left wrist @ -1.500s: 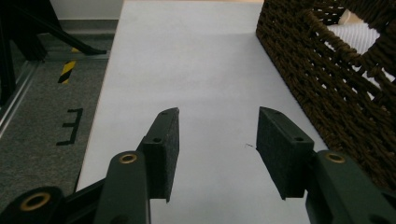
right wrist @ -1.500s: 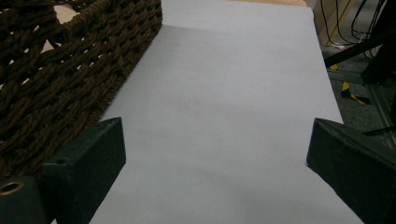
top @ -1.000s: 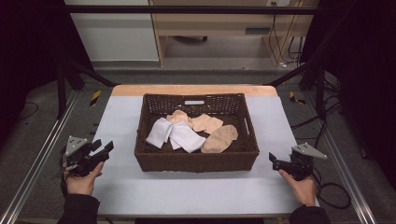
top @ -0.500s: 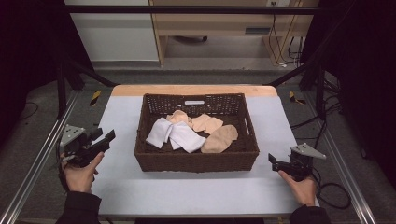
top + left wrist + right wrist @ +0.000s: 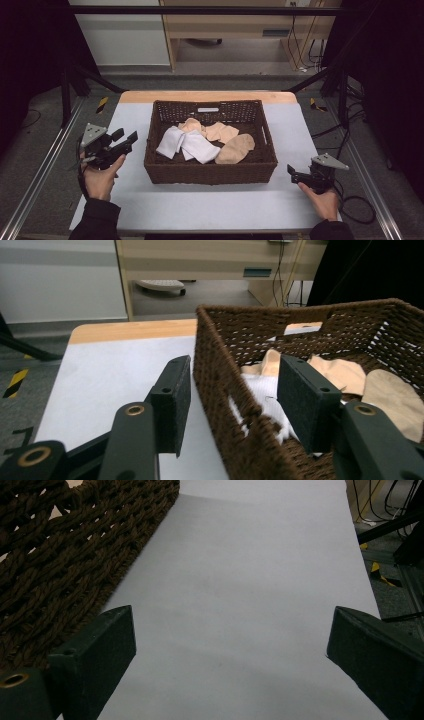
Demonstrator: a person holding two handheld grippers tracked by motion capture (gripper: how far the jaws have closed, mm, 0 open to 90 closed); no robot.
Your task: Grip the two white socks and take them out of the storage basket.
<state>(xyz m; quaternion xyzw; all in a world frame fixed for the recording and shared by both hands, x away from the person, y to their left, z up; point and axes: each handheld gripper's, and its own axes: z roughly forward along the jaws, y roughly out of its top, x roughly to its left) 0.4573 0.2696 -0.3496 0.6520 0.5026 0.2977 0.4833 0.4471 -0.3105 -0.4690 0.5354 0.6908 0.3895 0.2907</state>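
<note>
A dark brown wicker basket [image 5: 210,172] stands mid-table, with white socks [image 5: 185,144] and beige socks [image 5: 235,149] lying in it. My left gripper [image 5: 126,135] is held off the table just left of the basket, open, pointing at its left wall, nothing between the pads. In the left gripper view the jaws [image 5: 234,375] frame that wall [image 5: 215,355], with a white sock [image 5: 262,390] and a beige sock [image 5: 395,395] beyond. My right gripper [image 5: 291,171] rests low at the basket's right front corner, open. In the right gripper view its jaws [image 5: 230,625] span bare mat beside the basket [image 5: 60,555].
A pale mat [image 5: 210,205] covers the table [image 5: 210,96], whose wooden far edge shows behind the basket. Metal rails run along both sides, with black frame struts at the back corners. Cables trail on the floor at the right.
My left gripper has risen and shifted slightly forward and toward the basket. The right gripper and the socks have not moved.
</note>
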